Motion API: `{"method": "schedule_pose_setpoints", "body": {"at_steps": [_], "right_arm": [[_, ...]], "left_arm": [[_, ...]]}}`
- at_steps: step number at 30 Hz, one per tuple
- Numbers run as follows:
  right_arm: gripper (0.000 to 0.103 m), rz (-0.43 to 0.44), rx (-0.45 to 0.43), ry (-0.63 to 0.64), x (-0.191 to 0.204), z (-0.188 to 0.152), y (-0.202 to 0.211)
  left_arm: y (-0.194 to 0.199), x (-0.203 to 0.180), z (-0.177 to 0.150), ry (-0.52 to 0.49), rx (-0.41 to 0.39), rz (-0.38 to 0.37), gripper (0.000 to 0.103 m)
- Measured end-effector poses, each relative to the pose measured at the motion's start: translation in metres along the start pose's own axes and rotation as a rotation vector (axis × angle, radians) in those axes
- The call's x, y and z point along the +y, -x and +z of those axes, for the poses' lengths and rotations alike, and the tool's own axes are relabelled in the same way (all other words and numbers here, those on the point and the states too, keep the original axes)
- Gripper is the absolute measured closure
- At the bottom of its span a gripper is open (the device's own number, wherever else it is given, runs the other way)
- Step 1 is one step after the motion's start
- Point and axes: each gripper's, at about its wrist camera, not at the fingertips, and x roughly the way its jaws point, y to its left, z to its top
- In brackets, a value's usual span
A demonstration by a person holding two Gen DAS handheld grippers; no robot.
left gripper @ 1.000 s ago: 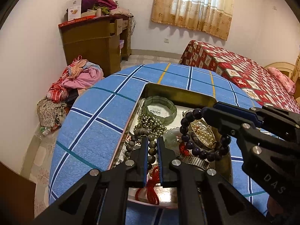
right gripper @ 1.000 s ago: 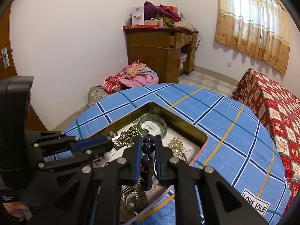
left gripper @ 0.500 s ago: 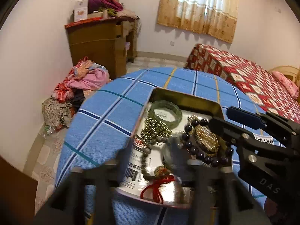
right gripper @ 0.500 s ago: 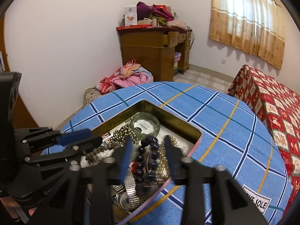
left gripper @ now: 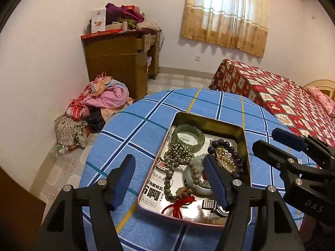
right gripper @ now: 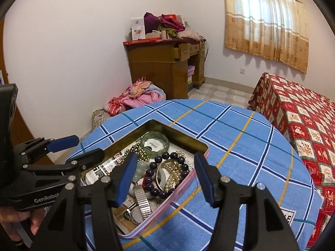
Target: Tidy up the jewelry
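Observation:
A metal tin (left gripper: 210,119) (right gripper: 182,135) full of jewelry sits on the round blue-checked table (left gripper: 134,129) (right gripper: 240,138). In it lie a green bangle (left gripper: 188,135) (right gripper: 155,141), a dark purple bead bracelet (left gripper: 230,146) (right gripper: 167,173), a grey-brown bead bracelet with a red tassel (left gripper: 170,179), gold-coloured beads (left gripper: 178,152) and a watch (right gripper: 142,200). My left gripper (left gripper: 169,179) is open and empty above the tin's near left side. My right gripper (right gripper: 164,176) is open and empty above the purple bracelet, and also shows in the left wrist view (left gripper: 280,144).
A wooden desk (left gripper: 121,62) piled with boxes and clothes stands at the back wall. A heap of clothes (left gripper: 94,104) lies on the floor beside it. A bed with a red patterned cover (left gripper: 272,98) is to the right of the table.
Both grippers opened. The left let go of the grey-brown bead bracelet and the right let go of the purple bracelet; both now lie in the tin. Both grippers pulled back upward.

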Motion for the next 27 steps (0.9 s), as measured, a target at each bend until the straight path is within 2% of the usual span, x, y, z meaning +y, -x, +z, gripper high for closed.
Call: {"method": "schedule_pose_setpoints", "body": {"at_steps": [27], "right_arm": [[0.042,0.002,-0.019,-0.007,-0.0004,0.0019,0.0094]], "left_arm": [[0.0068,0.0006,0.0028,0.007,-0.004,0.007,0.035]]}}
